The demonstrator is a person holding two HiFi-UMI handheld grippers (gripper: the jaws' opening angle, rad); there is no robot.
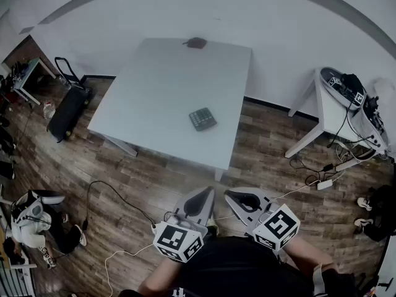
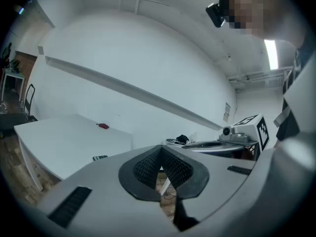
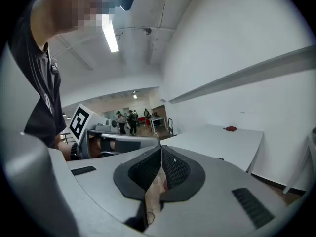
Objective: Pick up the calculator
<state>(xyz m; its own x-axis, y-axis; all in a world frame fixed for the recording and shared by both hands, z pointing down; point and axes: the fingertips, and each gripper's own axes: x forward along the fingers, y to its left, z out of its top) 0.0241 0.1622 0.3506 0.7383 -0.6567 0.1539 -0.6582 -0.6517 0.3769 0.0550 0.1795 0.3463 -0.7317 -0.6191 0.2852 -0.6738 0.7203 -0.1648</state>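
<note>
Calculator (image 1: 202,119) on white table (image 1: 158,85), left gripper (image 1: 208,192) and right gripper (image 1: 228,194) well short of it, jaws closed, empty

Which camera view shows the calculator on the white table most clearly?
The head view: it looks down on the calculator, its whole top visible. The left gripper view gives only a flat dark sliver of it. The right gripper view does not show it clearly.
</note>
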